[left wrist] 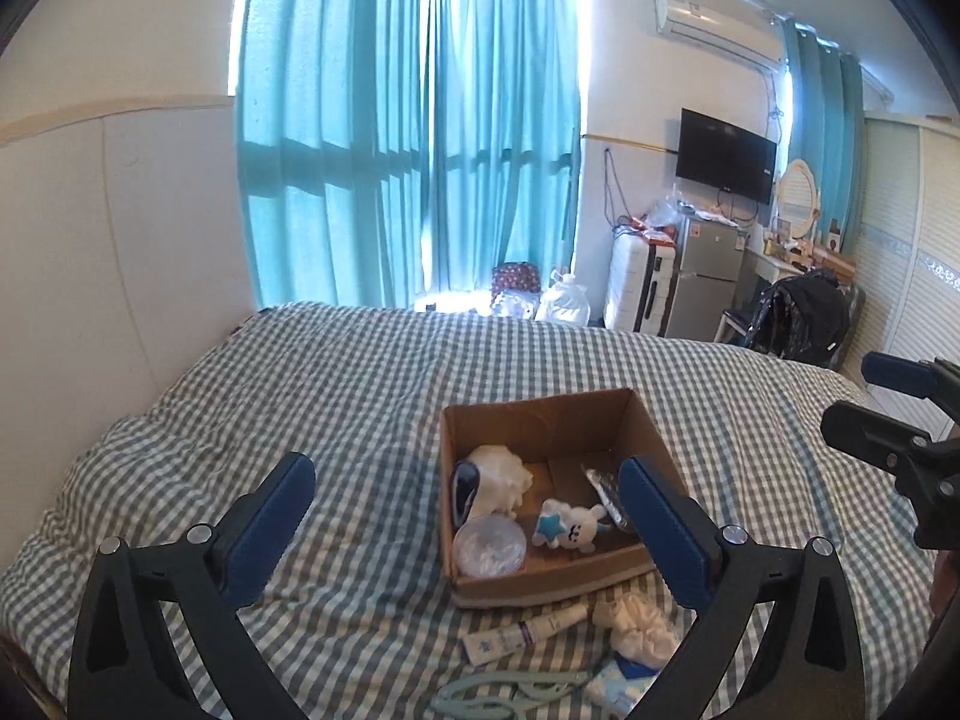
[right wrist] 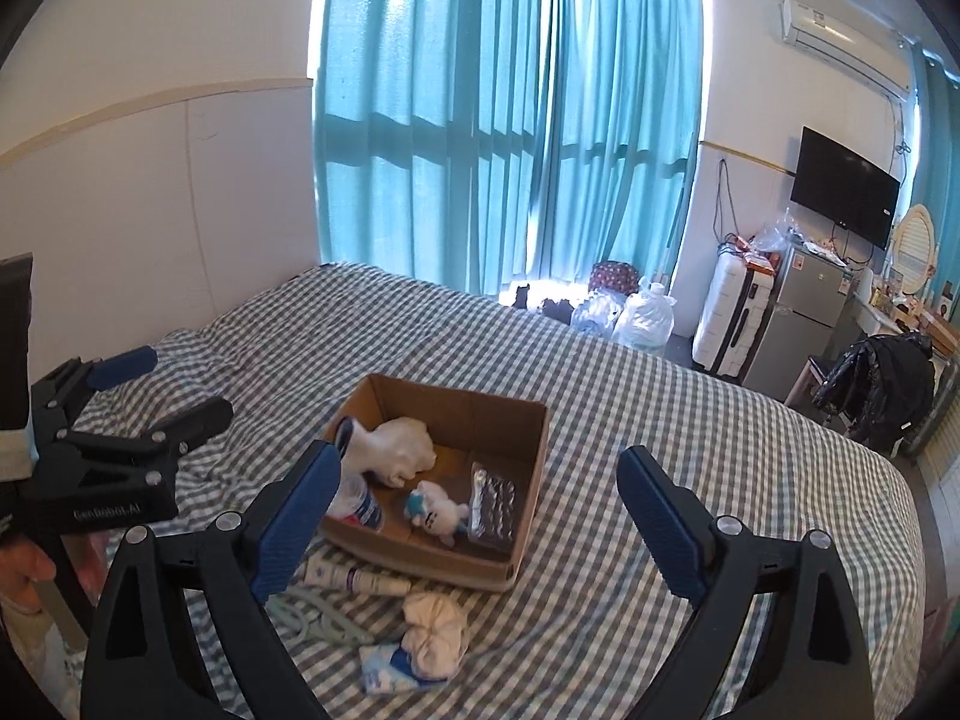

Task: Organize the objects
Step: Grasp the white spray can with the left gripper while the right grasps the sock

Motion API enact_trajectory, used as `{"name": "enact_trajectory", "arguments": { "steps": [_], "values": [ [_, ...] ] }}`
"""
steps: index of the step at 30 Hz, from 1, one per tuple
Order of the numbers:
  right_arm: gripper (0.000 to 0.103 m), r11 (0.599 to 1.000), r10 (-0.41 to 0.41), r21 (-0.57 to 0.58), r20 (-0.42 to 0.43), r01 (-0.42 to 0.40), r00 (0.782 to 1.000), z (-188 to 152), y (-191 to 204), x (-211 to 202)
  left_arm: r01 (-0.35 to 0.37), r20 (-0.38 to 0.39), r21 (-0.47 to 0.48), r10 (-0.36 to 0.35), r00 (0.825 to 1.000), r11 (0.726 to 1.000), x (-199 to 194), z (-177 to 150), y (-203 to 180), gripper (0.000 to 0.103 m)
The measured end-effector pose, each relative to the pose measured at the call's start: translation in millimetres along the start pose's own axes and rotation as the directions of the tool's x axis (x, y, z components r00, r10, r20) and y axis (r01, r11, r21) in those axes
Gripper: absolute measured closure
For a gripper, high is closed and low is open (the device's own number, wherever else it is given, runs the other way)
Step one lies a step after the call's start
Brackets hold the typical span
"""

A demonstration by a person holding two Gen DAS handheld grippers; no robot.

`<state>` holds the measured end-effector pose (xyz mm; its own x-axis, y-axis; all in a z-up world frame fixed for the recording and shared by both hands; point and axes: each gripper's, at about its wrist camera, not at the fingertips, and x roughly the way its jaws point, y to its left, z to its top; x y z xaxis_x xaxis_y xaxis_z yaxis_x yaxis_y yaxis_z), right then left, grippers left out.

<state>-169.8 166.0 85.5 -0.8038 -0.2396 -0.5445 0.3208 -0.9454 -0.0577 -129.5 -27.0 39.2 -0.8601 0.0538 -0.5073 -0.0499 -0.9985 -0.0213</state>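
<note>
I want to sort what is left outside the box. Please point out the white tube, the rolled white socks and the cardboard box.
white tube (left wrist: 523,632): left wrist view, middle of its body.
rolled white socks (right wrist: 437,639): right wrist view, centre of the bundle.
cardboard box (right wrist: 420,561): right wrist view, near outer wall.

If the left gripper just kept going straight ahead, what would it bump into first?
Probably the cardboard box: the left gripper, open and empty, points over its near left corner, though depth is hard to judge.

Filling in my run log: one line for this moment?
left tongs open, empty | right tongs open, empty | box part filled | tube, socks outside on bed
</note>
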Motion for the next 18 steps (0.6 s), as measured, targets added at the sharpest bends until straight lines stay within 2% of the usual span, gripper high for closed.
{"name": "enact_trajectory", "arguments": {
  "steps": [8,18],
  "values": [
    [0.009,1.000,0.014,-0.019,-0.053,-0.016,0.999,-30,16,7,-0.044,-0.052,-0.033,0.042,0.998,0.998,2,-37,16,0.000],
    [0.009,0.999,0.035,-0.009,-0.148,-0.037,0.988,-66,19,65,-0.080,-0.133,-0.044,0.074,0.988,0.996,45,-77,26,0.000]
  ]
}}
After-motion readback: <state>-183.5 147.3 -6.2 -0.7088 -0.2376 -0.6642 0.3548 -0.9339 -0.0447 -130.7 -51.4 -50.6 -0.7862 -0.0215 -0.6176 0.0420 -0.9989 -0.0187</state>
